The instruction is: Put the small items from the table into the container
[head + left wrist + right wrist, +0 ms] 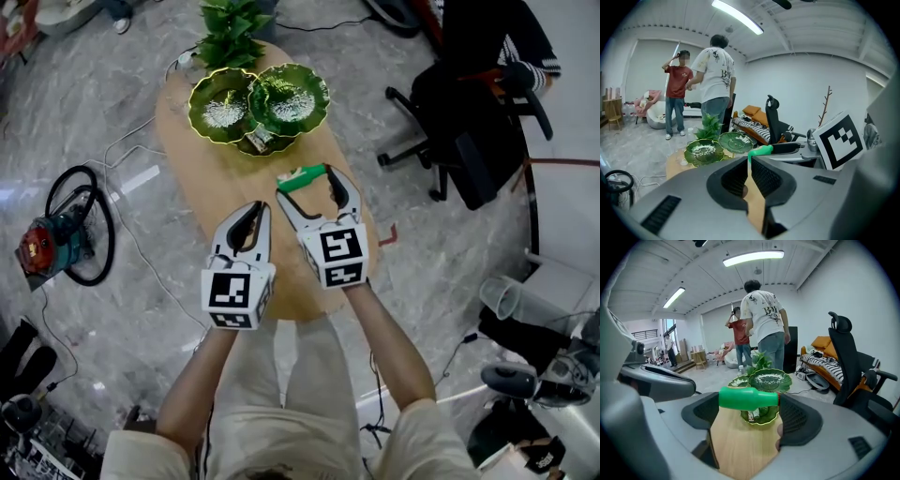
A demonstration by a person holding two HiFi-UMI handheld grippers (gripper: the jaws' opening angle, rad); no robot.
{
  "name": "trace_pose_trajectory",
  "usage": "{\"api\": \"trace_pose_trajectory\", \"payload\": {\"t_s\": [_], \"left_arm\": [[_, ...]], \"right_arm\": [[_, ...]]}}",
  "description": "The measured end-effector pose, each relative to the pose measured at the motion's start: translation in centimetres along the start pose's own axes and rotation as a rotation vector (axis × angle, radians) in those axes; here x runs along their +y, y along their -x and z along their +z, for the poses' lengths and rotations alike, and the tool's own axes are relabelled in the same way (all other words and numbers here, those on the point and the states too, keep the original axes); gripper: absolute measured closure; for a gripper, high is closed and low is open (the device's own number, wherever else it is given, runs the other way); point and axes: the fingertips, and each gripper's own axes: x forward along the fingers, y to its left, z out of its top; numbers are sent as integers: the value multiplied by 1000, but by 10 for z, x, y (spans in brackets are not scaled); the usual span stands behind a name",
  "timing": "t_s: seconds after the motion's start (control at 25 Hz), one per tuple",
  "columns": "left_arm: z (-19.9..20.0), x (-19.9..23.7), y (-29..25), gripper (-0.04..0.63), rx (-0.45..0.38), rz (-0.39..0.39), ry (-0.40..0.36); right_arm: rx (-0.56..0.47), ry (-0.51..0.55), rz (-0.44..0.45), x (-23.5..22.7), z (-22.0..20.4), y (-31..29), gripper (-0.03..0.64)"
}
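Nearest the person, the left hand-held gripper (254,210) hangs over the near part of the wooden table (202,178) with its jaws pressed together and nothing between them. Just to its right and a little farther out, the right hand-held gripper (307,183) is clamped on a small green bottle (749,398) — held crosswise at the jaw tips, above the table. Its jaws stand only as far apart as the bottle is long.

The step in hand looks like the carry to the container. The small leaf-shaped dish (764,423) lies directly ahead of the bottle and lower, with a few small items (751,416) already in it. To do this well, carry the bottle forward until it is fully over the dish, lower it close to the bowl, then part the jaws slowly — a round bottle let go from height would probably roll out over the shallow rim.

Two larger leaf-shaped dishes (222,105) touch the small one on its far side, so there is little room to overshoot. A potted plant (230,33) stands beyond them. On the floor, an office chair (469,131) sits right of the table and a coiled cable (80,225) lies to the left.
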Motion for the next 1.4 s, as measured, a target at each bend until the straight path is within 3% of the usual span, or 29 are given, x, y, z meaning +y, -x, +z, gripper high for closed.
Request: {"api": "trace_pose_trajectory", "payload": {"t_s": [0.92,1.4], "left_arm": [[22,31,-34,565,-27,-20,-16],[17,45,-57,565,-22,-16,-7]], "right_arm": [[-86,-8,-56,-29,50,-62,207],[-60,-9,-73,-45,39,-94,207]]}}
